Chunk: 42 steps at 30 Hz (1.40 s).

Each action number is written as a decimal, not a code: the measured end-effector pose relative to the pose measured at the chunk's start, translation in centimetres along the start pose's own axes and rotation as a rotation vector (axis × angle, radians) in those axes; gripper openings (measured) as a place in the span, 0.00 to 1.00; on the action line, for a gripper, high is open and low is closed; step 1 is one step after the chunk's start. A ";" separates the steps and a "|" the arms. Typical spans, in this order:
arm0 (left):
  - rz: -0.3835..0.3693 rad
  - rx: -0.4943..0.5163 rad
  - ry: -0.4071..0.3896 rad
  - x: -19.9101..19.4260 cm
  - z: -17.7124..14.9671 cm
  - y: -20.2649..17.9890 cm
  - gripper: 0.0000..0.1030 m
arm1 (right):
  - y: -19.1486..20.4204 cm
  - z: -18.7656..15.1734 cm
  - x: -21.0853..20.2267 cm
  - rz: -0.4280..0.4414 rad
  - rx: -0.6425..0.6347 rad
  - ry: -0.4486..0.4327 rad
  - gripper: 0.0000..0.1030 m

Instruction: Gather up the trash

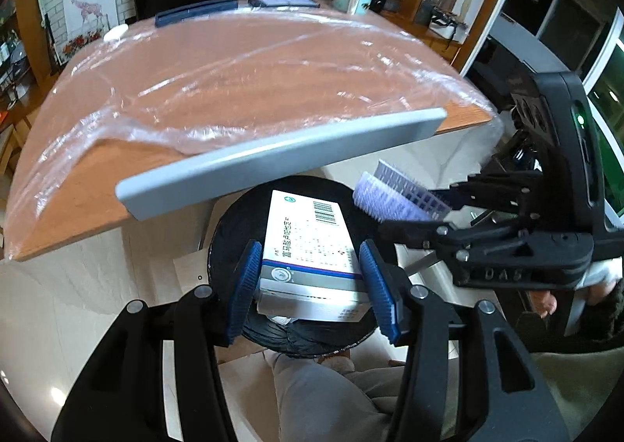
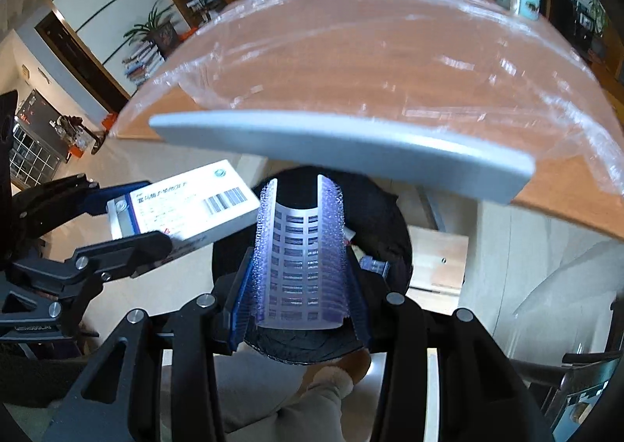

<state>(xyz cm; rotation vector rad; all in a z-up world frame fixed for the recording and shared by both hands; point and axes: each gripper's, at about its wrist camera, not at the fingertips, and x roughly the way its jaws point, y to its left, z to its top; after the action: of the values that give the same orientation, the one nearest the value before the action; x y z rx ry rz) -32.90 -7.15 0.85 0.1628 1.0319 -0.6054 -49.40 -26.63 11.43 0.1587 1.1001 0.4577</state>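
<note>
Holding box (image 1: 308, 247) and hair roller (image 2: 300, 254) above bin (image 1: 226, 223).

The medicine box (image 1: 308, 247) sits between the left gripper (image 1: 312, 278) pads, above the bin (image 1: 230, 223); the table (image 1: 241, 63) fills the upper frame.

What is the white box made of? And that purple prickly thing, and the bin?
The box looks like thin printed cardboard: sharp folded edges, a barcode. The purple roller seems plastic, with tiny bristles and slotted holes. The bin itself is hard to tell; it is lined with a crinkly black plastic bag.
</note>
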 end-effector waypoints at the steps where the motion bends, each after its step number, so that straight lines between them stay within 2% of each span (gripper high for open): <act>1: 0.007 -0.001 0.006 0.4 0.1 0.1 0.52 | -0.1 0.0 0.4 -0.002 0.000 0.007 0.41; 9: 0.044 0.010 0.072 4.4 -0.2 0.8 0.52 | -0.7 -0.2 3.8 -0.023 -0.007 0.074 0.41; 18: 0.054 -0.001 0.152 7.5 -0.7 2.2 0.54 | -2.0 -0.7 6.4 -0.027 0.036 0.132 0.43; 19: 0.046 -0.011 0.169 7.9 -0.8 2.5 0.57 | -2.2 -0.8 6.6 -0.024 0.042 0.138 0.45; 21: 0.054 -0.022 0.187 8.6 -0.8 2.7 0.66 | -2.6 -0.7 7.1 -0.028 0.065 0.149 0.62; 24: 0.061 -0.014 0.195 8.2 -0.6 2.7 0.66 | -3.0 -0.5 6.5 -0.023 0.089 0.148 0.63; 26: 0.059 0.004 0.169 6.9 -0.1 2.4 0.66 | -2.7 0.1 4.7 -0.009 0.085 0.122 0.63; 28: 0.024 0.018 0.091 3.9 1.3 2.2 0.66 | -2.0 1.2 1.0 0.024 0.047 0.034 0.63; 29: -0.006 0.016 0.039 1.9 2.2 2.3 0.66 | -1.6 2.1 -0.3 0.026 0.029 -0.005 0.66; 30: -0.023 0.014 -0.004 0.5 3.0 2.4 0.67 | -1.6 3.1 -2.4 0.021 0.008 -0.073 0.74; 31: -0.032 0.012 -0.057 -1.1 4.0 2.8 0.71 | -1.7 3.8 -3.8 0.010 -0.001 -0.123 0.79; 32: -0.019 0.007 -0.133 -2.9 5.5 3.5 0.84 | -2.2 5.1 -5.6 -0.025 0.000 -0.198 0.92; 33: 0.008 -0.002 -0.183 -3.8 6.5 4.2 0.94 | -3.0 6.3 -6.8 -0.067 0.016 -0.252 0.96; 35: 0.077 -0.045 -0.273 -4.8 9.3 6.5 0.97 | -5.2 8.7 -7.6 -0.146 0.063 -0.312 0.96; 37: 0.138 -0.103 -0.288 -4.2 11.6 9.0 0.97 | -7.8 11.1 -7.1 -0.228 0.128 -0.309 0.96; 42: 0.222 -0.266 -0.273 -0.4 16.3 16.4 0.97 | -14.6 15.8 -3.3 -0.318 0.239 -0.240 0.96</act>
<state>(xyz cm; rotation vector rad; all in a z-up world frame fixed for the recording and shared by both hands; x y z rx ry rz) -11.84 0.04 7.16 -0.0393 0.8068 -0.2756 -32.62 -39.61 16.24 0.2374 0.9200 0.0202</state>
